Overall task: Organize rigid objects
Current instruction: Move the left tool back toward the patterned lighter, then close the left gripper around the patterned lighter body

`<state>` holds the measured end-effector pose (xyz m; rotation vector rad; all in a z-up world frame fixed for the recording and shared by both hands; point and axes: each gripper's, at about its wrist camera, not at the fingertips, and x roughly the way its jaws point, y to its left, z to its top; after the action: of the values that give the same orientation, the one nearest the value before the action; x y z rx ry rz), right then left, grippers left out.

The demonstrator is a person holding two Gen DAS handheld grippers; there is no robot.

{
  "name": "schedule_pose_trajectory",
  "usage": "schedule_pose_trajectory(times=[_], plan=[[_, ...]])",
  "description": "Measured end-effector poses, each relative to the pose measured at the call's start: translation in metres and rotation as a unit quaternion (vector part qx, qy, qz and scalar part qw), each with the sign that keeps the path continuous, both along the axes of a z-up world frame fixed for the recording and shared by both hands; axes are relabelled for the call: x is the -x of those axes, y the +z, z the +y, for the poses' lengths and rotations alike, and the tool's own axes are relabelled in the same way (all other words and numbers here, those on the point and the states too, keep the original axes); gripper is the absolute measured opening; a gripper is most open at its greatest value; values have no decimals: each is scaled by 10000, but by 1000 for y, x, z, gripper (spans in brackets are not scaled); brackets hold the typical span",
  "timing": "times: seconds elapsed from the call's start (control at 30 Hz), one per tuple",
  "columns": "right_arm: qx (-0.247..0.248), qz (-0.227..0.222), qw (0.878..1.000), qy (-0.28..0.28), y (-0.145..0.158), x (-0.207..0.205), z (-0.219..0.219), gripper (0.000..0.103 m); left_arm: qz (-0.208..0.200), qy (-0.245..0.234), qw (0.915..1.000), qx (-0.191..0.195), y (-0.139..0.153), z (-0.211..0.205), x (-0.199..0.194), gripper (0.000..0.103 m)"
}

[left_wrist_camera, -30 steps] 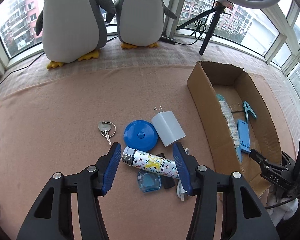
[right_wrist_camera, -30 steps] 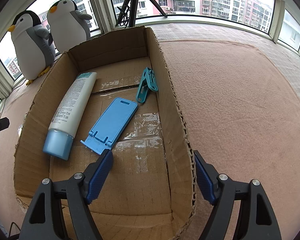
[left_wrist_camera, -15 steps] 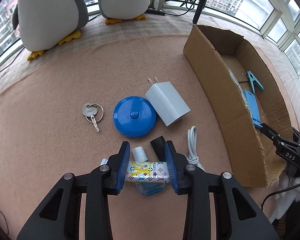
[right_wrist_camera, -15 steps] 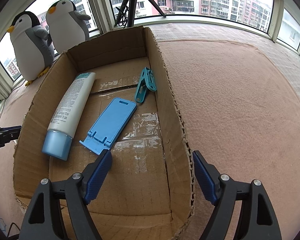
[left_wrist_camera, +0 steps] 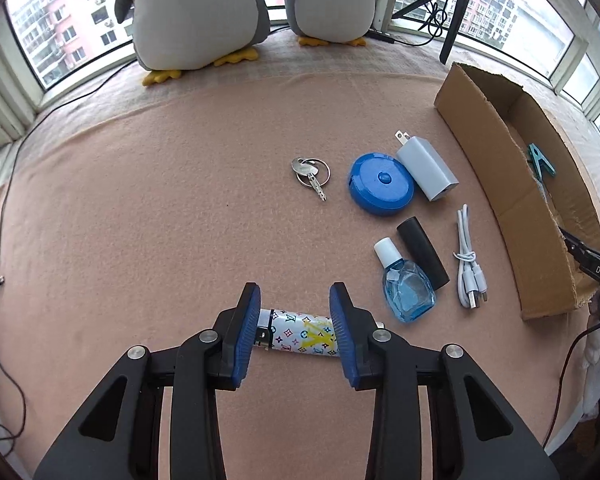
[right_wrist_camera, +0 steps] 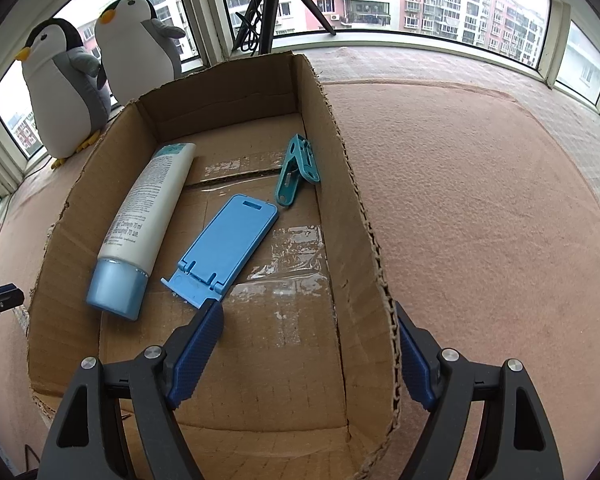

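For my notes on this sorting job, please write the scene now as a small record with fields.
left hand-held gripper: shut on the patterned lighter
right hand-held gripper: open, straddling the cardboard box wall
inside box: white tube, blue phone stand, teal clip
on blanket: key, blue round case, charger, black cylinder, small blue bottle, white cable

The patterned lighter [left_wrist_camera: 300,332] lies crosswise at 6 o'clock in the left view. At 3 o'clock lie a key on a ring [left_wrist_camera: 311,174], a round blue tape measure [left_wrist_camera: 381,189], a grey charger plug [left_wrist_camera: 426,168], a black tube [left_wrist_camera: 422,252], a blue dropper bottle [left_wrist_camera: 405,286] and a coiled white cable [left_wrist_camera: 470,266]. The cardboard box [right_wrist_camera: 364,220] holds a white tube [right_wrist_camera: 146,220], a blue phone stand [right_wrist_camera: 228,246] and a teal clip [right_wrist_camera: 296,168].
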<state>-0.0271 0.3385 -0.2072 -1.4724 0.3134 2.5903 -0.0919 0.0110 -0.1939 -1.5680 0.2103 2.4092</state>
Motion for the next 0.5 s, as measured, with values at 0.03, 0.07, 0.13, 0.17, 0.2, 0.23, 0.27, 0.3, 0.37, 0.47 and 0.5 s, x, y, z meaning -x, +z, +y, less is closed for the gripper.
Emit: schedule_pose_trajectory(times=[0.03,0.07,0.13,0.17,0.2,0.23,0.27,0.3,0.37,0.47,0.5], plan=[[3,-5,10000,14,0,0,-1,77,73,19,10000,24,5,1,-5,36],[-6,-5,10000,19,0,-1,-2,77,98,47,9999,31,7,4,-7,44],[-16,-5,10000,38,0,0,-4,77,195,125,9997,-55,14,6,-21,54],[-21,-3,10000,39,1,-1,-5,77,218,238,9995,-68,16,7,-27,55],[-18,-3,10000,35,1,-1,-5,77,210,363,9991,-116,15,7,-30,55],[-3,-1,10000,29,0,-1,-4,77,172,468,9986,-198,13,8,-32,55],[9,0,10000,23,0,-1,-4,77,135,609,9978,-227,11,7,-32,55],[10,1,10000,21,0,-1,-4,77,128,775,9966,-230,8,6,-31,55],[-9,0,10000,29,0,-1,-3,77,101,1144,9933,-150,2,3,-24,55],[-18,-6,10000,50,1,0,-4,77,62,1573,9875,-57,-3,0,-11,55],[-22,-8,10000,60,1,0,-4,77,103,1648,9863,62,-4,1,-8,55]])
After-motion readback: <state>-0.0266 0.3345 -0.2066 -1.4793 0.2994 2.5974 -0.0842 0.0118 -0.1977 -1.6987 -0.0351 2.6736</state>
